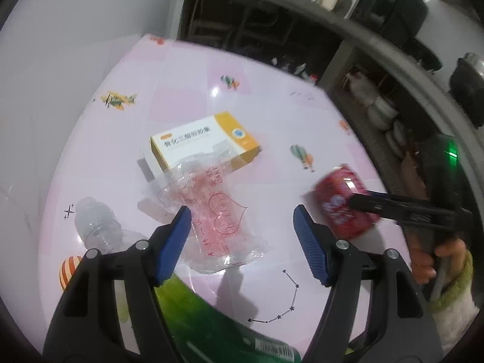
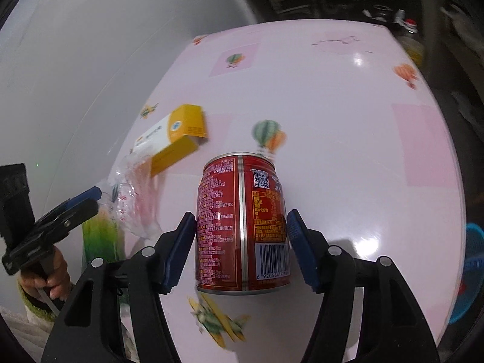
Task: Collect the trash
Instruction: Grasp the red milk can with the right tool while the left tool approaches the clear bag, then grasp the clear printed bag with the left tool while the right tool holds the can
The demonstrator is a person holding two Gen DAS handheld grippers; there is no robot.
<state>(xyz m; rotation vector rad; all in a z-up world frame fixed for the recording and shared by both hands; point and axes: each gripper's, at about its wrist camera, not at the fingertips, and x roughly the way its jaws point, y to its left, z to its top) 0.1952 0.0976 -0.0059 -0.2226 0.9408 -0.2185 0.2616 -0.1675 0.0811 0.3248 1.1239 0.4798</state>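
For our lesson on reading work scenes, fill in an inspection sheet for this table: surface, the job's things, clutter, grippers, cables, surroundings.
Surface: glossy pink tablecloth printed with balloons and planes.
Job's things: red can upright; yellow-and-white box lying partly on a crumpled clear wrapper; clear plastic bottle on its side; green package at the near edge.
Clutter: nothing seen beyond the trash.
Grippers: right gripper straddles the can, left pad touching, right pad possibly just clear; left gripper open above the wrapper.
Cables: nothing seen.
Surroundings: white wall; dark shelving with crockery; blue container at the right edge.
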